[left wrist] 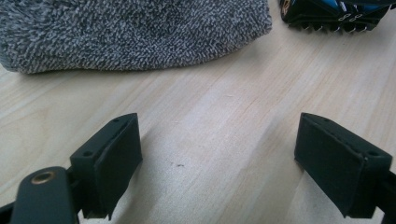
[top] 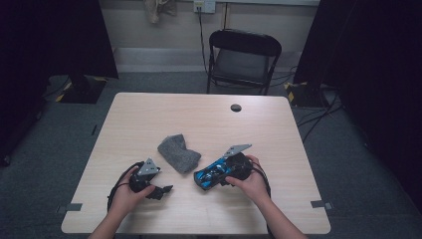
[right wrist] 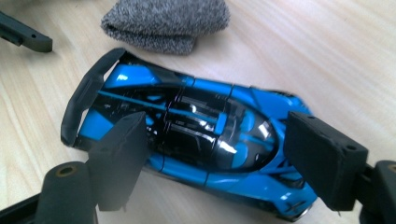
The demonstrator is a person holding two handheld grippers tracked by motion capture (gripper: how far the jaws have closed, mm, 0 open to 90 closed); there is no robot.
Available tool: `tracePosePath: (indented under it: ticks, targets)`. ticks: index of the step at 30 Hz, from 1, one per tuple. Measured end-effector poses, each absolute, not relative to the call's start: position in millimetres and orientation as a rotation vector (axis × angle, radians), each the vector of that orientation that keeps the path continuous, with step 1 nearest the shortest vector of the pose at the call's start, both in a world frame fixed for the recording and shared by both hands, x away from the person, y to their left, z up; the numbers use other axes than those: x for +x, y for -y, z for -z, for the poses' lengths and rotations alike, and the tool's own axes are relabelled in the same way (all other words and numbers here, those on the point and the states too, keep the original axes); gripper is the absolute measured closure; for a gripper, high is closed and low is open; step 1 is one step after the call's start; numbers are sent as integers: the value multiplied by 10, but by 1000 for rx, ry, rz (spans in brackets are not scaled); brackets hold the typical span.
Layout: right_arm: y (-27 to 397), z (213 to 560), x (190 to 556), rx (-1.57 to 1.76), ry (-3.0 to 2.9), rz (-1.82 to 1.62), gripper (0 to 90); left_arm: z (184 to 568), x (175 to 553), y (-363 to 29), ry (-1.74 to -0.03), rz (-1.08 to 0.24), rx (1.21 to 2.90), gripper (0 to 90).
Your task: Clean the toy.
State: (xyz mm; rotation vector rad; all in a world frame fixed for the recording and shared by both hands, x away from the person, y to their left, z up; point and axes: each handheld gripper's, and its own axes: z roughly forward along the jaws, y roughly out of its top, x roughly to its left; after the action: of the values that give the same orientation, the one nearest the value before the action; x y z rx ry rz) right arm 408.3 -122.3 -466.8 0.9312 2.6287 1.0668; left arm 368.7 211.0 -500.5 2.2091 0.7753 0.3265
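A blue and black toy car (right wrist: 210,135) lies on the wooden table (top: 209,119), its rear wing pointing left in the right gripper view. My right gripper (right wrist: 215,158) stands open over it. One pad overlaps the car's flank and the other its nose, and neither visibly presses on it. In the high view the car (top: 209,175) sits just left of the right hand. My left gripper (left wrist: 219,158) rests low over bare wood, open with nothing between its pads, and it shows in the high view (top: 166,189) at front left.
A folded grey towel (top: 178,153) lies between the two grippers, just beyond the left jaws (left wrist: 130,32) and beyond the car (right wrist: 166,23). A round cable hole (top: 236,107) marks the far side of the table. A black folding chair (top: 244,57) stands behind it.
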Motion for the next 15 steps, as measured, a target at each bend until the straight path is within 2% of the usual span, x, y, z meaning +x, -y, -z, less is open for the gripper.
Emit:
tracePosePath:
  ticks: [15]
  targets:
    - [1302,4764,4012,916,-2571,-1126,209,4953,3727,-2071,-805,-290,2207,164]
